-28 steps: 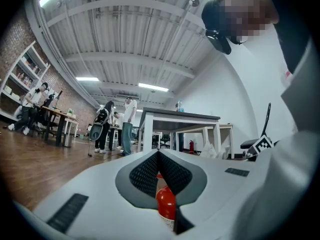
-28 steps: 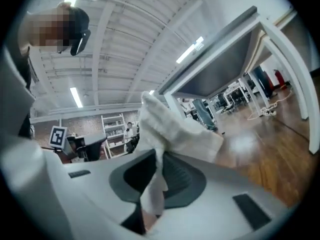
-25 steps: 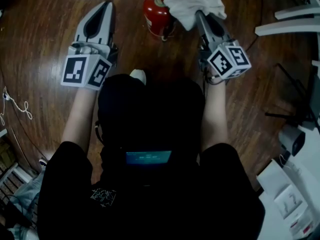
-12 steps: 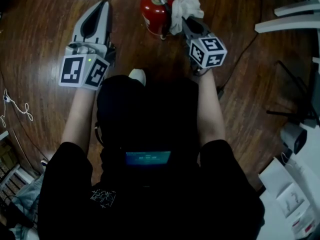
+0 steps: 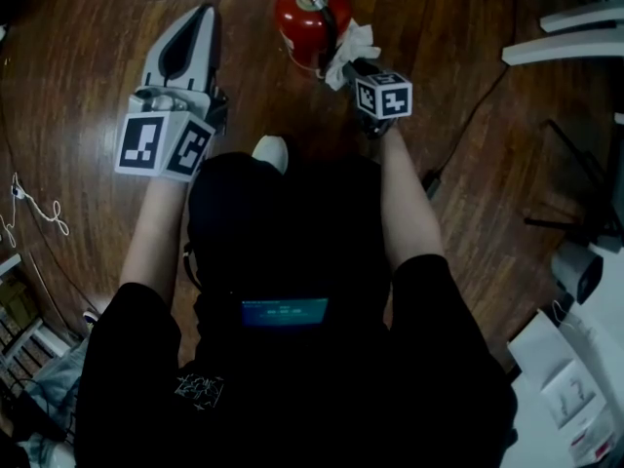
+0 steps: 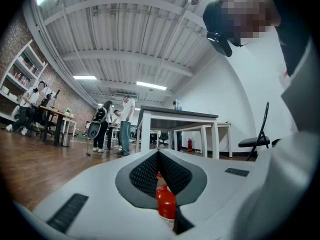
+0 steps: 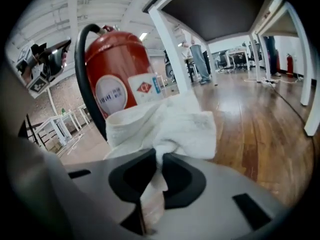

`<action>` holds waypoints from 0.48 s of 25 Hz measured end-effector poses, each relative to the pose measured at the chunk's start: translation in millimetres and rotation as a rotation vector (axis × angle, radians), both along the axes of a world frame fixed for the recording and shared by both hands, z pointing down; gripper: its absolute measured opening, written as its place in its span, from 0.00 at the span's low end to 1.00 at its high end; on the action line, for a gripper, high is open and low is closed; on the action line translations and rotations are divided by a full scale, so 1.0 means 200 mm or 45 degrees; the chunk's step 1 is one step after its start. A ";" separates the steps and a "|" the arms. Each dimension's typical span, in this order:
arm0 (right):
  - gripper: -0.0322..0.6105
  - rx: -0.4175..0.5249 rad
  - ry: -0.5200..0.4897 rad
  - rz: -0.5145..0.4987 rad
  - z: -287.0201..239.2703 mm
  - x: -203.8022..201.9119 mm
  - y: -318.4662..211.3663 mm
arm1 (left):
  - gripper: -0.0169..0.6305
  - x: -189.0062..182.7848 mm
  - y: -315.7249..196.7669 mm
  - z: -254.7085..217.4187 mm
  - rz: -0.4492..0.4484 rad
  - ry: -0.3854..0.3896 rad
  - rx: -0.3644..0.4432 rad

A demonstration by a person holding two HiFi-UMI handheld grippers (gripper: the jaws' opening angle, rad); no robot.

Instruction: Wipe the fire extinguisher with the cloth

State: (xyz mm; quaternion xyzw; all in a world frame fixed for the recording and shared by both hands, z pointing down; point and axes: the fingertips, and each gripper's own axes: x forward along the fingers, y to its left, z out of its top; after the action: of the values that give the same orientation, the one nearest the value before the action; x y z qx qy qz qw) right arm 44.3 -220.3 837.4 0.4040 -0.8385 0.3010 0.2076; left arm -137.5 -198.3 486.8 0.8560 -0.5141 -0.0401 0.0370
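Observation:
The red fire extinguisher (image 5: pixel 310 18) stands on the wooden floor at the top of the head view. My right gripper (image 5: pixel 344 63) is shut on the white cloth (image 5: pixel 349 47), which is bunched against the extinguisher's right side. In the right gripper view the cloth (image 7: pixel 165 126) bulges out of the closed jaws, right in front of the labelled red cylinder (image 7: pixel 117 79) and its black hose (image 7: pixel 81 74). To the left of the extinguisher my left gripper (image 5: pixel 202 13) is held apart from it, shut and holding nothing. The extinguisher (image 6: pixel 166 204) shows through the gap behind its jaws.
My white shoe (image 5: pixel 270 150) is on the floor between the arms. A dark cable (image 5: pixel 466 125) runs across the boards at right, near white furniture (image 5: pixel 565 42). White table legs (image 7: pixel 167 44) stand behind the extinguisher. Other people (image 6: pixel 122 126) and a table (image 6: pixel 175 115) are far off.
My right gripper has carried the cloth left and down, from above and to the right of the extinguisher to its right side. The left gripper has barely moved.

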 end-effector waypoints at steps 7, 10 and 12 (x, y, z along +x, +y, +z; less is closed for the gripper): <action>0.14 0.484 -0.333 0.042 -0.89 0.23 -0.05 | 0.03 0.01 0.02 -0.02 0.003 0.018 0.014; 0.14 0.643 -0.322 -0.041 -1.21 0.23 -0.14 | 0.03 0.01 0.03 -0.03 0.005 0.026 0.014; 0.14 0.697 -0.220 -0.117 -1.30 0.18 -0.22 | 0.03 0.02 0.04 -0.02 0.009 0.027 0.013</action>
State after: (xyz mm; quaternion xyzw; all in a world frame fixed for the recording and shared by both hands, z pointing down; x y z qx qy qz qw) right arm 80.6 -264.9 576.6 0.3793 -0.9206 0.0871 0.0320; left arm -134.0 -191.2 482.4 0.8575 -0.5105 -0.0514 0.0383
